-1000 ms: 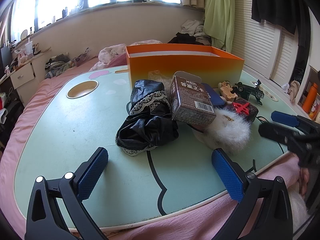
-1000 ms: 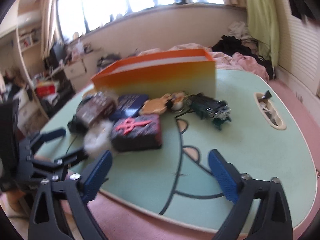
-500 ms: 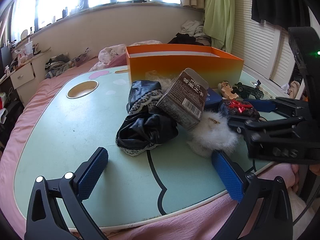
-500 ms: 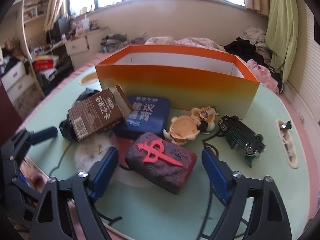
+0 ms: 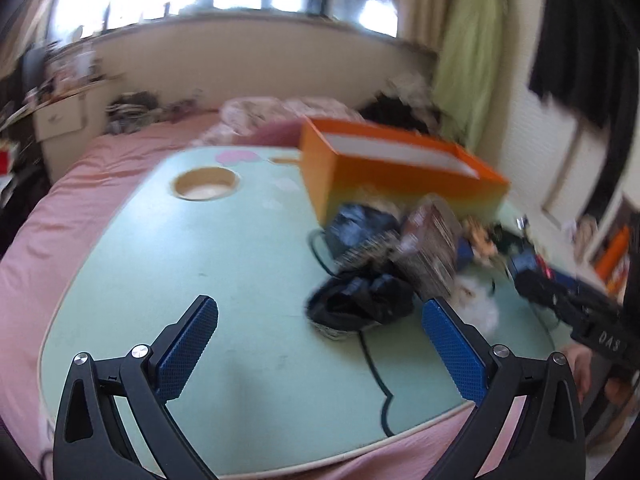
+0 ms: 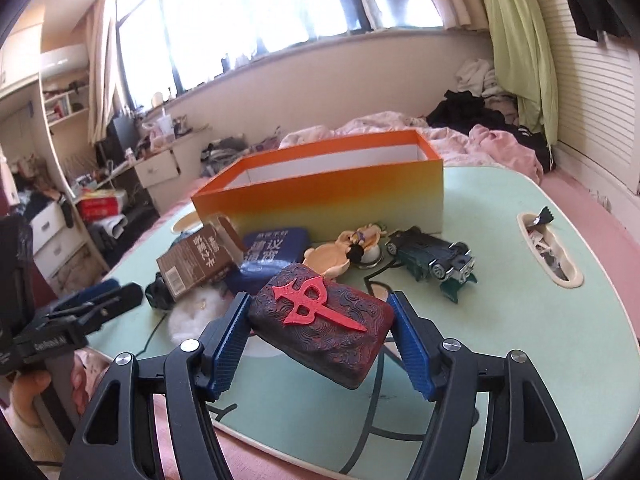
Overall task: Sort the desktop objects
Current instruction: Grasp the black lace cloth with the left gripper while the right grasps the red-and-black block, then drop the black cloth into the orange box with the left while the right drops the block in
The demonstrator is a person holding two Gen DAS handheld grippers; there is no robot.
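Left wrist view: the left tongs (image 5: pixel 320 344) stand wide apart and empty over the green bench (image 5: pixel 200 264). This view is smeared by motion. At 1 o'clock lies a black lacy cloth (image 5: pixel 360 300), soft and limp, best pinched at a bunched fold. Behind it leans a brown carton (image 5: pixel 432 248), probably light and stiff, its print unreadable here. The orange box (image 5: pixel 400 176) sits at 12 to 1 o'clock. The right tongs enter at 3 o'clock, mostly cut off, so their load cannot be made out from here.

Right wrist view: the right tongs (image 6: pixel 318 344) are clamped on the dark block with the red emblem (image 6: pixel 320 316), pads on its two short ends, the block tilted and seemingly clear of the bench. It looks rigid with a grippy, textured surface; its weight I cannot judge. At 11 o'clock sits a blue case (image 6: pixel 272 252), at 12 a small figurine (image 6: pixel 348 248), at 1 a toy car (image 6: pixel 432 258). The box floor is hidden behind its near wall.
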